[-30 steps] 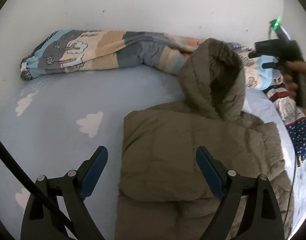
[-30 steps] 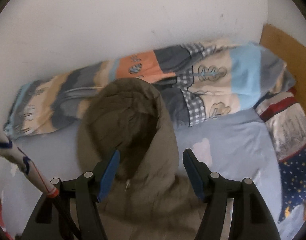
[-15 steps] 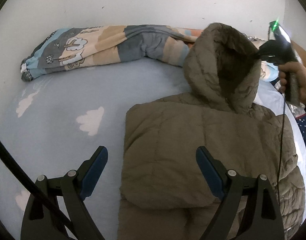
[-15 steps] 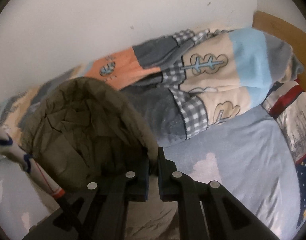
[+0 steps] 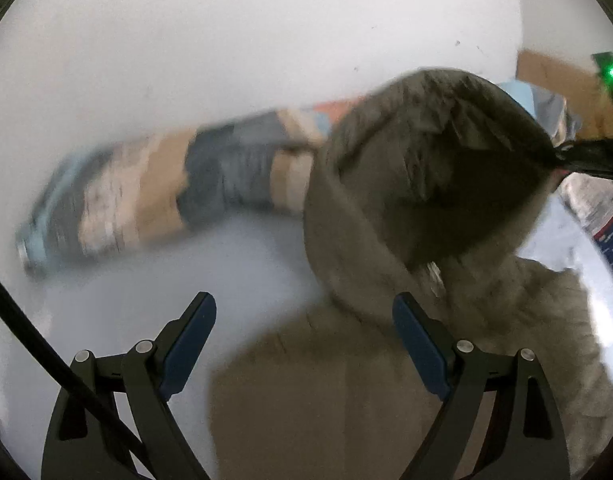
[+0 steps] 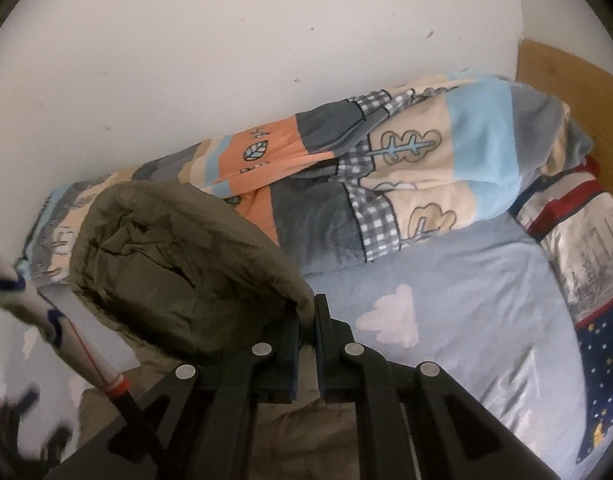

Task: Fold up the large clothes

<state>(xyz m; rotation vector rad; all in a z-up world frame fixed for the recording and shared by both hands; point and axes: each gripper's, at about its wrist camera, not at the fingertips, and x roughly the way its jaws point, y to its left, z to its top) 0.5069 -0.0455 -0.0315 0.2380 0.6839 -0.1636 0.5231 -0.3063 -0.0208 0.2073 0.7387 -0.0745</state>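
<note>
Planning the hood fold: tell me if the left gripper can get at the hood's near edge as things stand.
Probably yes. The left gripper is open and empty, with only bare sheet and jacket before the hood, which the right gripper holds up.

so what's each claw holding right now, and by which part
Right claw is shut on the jacket by the hood's rim. Left claw is open, holding nothing.

Item: an olive-brown quilted jacket point(image 5: 346, 400) with a hood point(image 6: 178, 264).
Body: lies flat on the bed, filling the left wrist view from 6 to 4 o'clock.
Hood: raised off the bed, its dark lining open.
Hood rim: pinched at its edge, at 3 o'clock in the left wrist view.
</note>
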